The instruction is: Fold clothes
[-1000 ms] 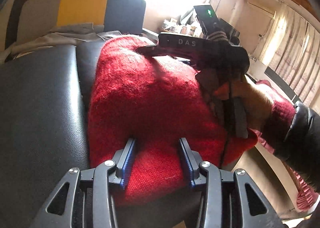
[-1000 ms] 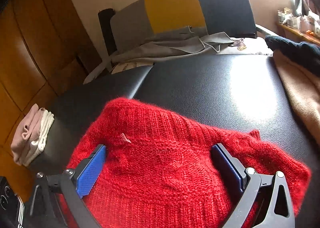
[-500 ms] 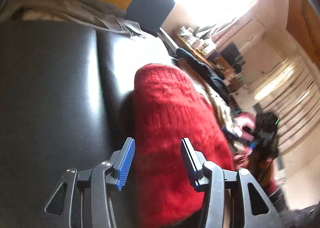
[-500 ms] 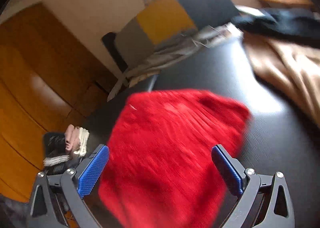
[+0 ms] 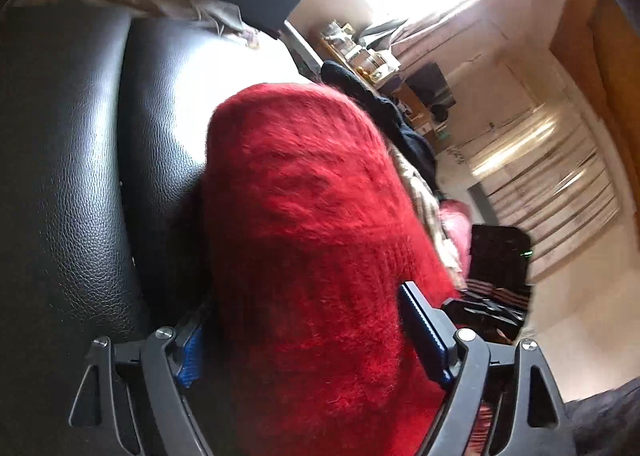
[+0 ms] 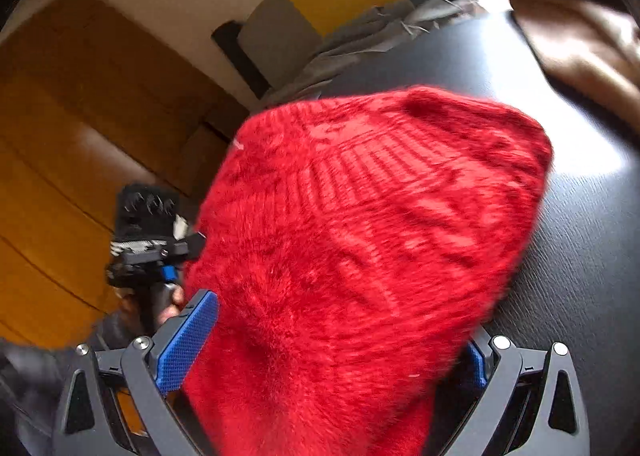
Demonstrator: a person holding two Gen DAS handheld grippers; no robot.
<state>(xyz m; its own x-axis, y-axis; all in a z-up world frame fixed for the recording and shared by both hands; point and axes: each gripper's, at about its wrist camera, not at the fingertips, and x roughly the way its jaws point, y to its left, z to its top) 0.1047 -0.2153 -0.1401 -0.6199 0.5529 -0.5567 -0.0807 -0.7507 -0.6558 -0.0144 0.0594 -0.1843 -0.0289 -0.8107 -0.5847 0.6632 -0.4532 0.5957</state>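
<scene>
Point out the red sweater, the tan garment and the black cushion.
Red sweater (image 6: 360,240): right wrist view, middle of the knit.
Tan garment (image 6: 580,52): right wrist view, upper right, on its lit fold.
Black cushion (image 5: 68,176): left wrist view, bare leather left of the seam.

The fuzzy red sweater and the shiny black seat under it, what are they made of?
The fuzzy red sweater looks like knitted wool, maybe mohair or a look-alike: ribbed rows show, and fine hairs stand up all over. The shiny black seat looks like leather or imitation leather: pebbly grain, and window light glares on it.
</scene>
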